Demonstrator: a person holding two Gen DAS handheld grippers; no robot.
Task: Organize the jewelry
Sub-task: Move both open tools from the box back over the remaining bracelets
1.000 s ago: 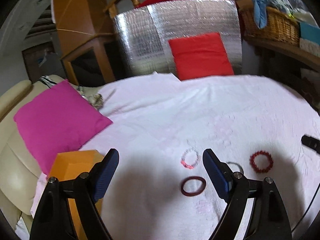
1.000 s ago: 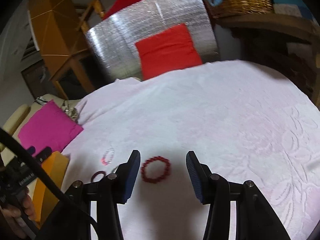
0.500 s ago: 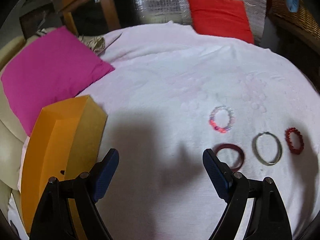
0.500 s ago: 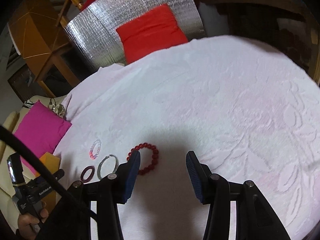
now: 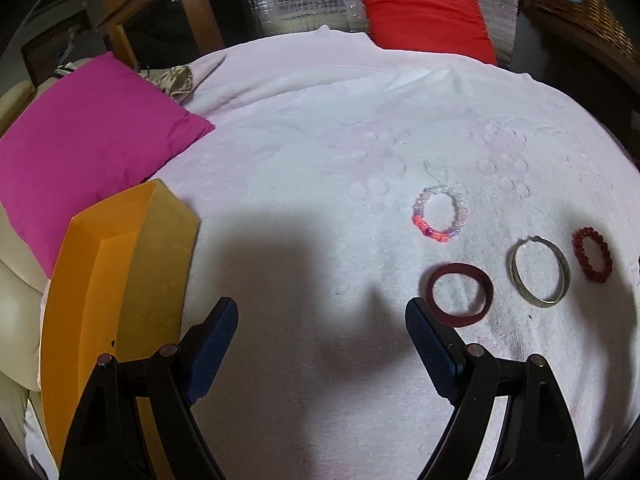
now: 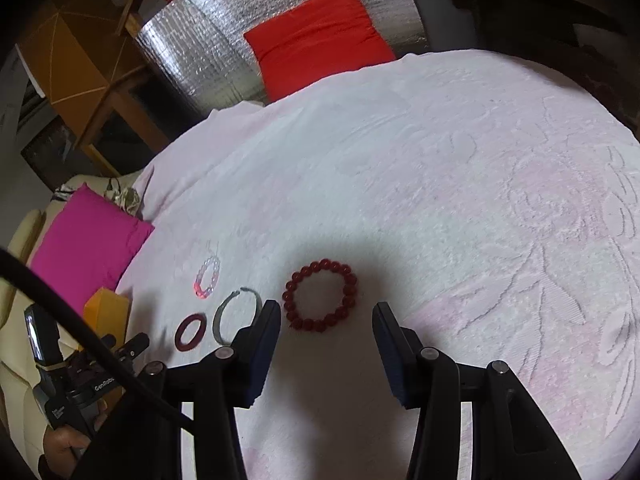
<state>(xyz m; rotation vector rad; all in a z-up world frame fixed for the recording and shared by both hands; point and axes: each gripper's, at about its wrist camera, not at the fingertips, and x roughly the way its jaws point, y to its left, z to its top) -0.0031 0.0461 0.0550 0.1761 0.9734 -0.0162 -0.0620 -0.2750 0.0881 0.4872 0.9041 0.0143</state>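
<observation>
Right gripper [image 6: 326, 322], half open and empty, hovers just short of light, slippery red bead bracelet [image 6: 319, 297], best pinched across its band.

**Four bracelets, one box, two cushions**

I count four pieces of jewelry: one red bead bracelet [image 6: 319, 297], one metal bangle [image 5: 539, 271], one dark red bangle [image 5: 459, 294] and one pale and pink bead bracelet [image 5: 441, 214]. There is one orange box [image 5: 116, 300]. I see two cushions, one magenta cushion [image 5: 84, 148] and one red cushion [image 5: 424, 8]. My claws number two.
</observation>
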